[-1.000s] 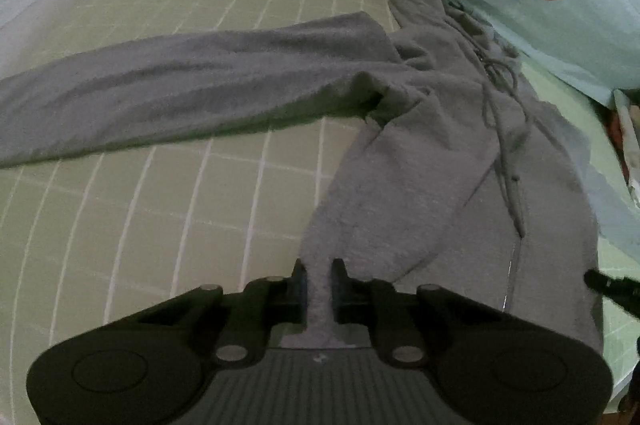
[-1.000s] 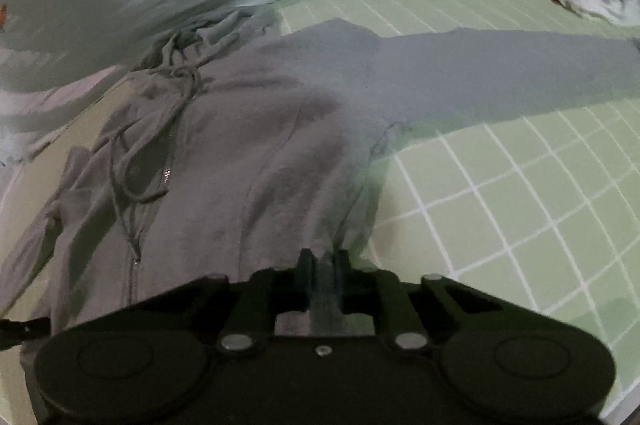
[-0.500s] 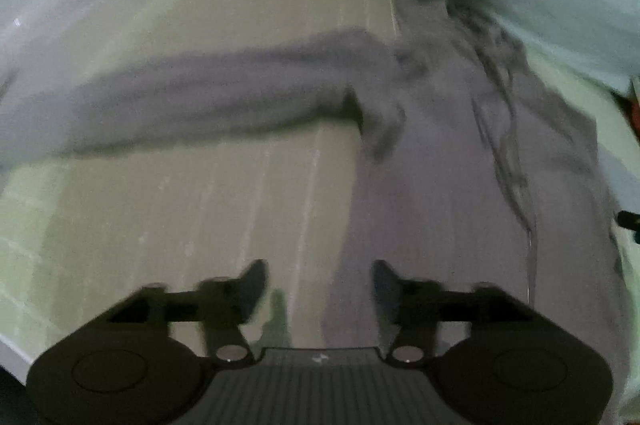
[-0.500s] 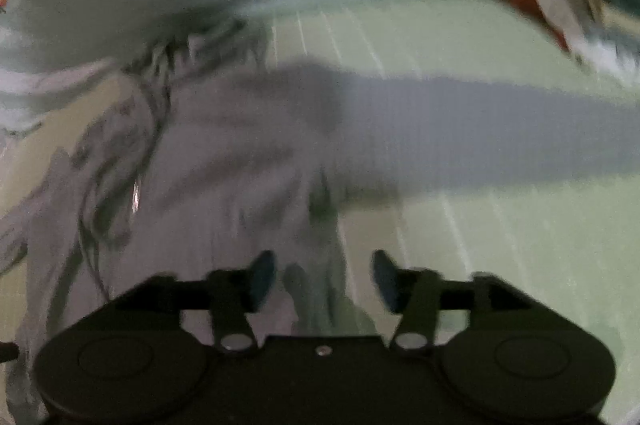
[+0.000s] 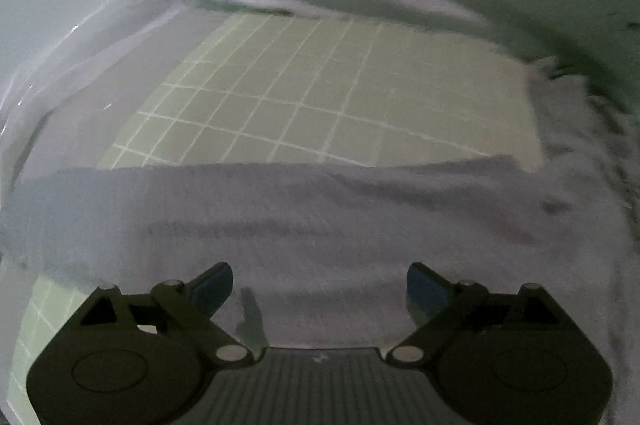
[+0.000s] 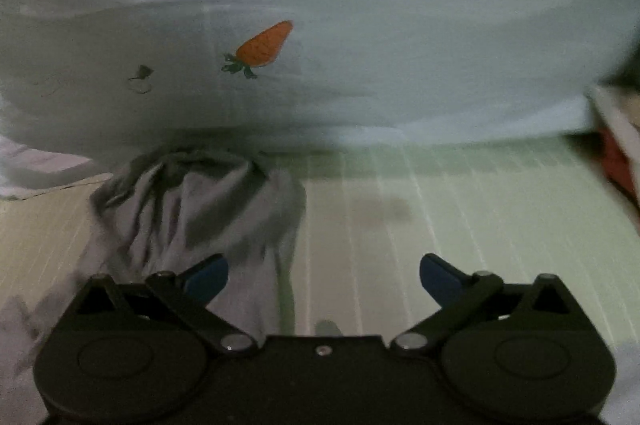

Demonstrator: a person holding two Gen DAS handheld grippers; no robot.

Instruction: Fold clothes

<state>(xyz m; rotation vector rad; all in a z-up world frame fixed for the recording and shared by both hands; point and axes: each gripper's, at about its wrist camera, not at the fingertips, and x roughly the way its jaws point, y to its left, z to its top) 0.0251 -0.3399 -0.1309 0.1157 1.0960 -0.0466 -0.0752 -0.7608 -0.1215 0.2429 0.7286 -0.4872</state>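
Note:
A grey zip hoodie lies on a green checked sheet. In the left wrist view its sleeve (image 5: pixel 300 217) stretches flat across the frame, just ahead of my left gripper (image 5: pixel 319 289), which is wide open and empty above the cloth. In the right wrist view the hood (image 6: pixel 192 201) is bunched at centre left. My right gripper (image 6: pixel 324 279) is wide open and empty, its left finger over the grey cloth, its right finger over the sheet (image 6: pixel 460 209).
A pale blue quilt with a carrot print (image 6: pixel 264 45) lies bunched along the far side of the bed. A stack of folded clothes (image 6: pixel 620 145) sits at the right edge. A wall and bed edge (image 5: pixel 80 25) stand at the left.
Both grippers let go of the hoodie's hem, opened wide and moved forward. The left now looks over the sleeve, the right over the hood.

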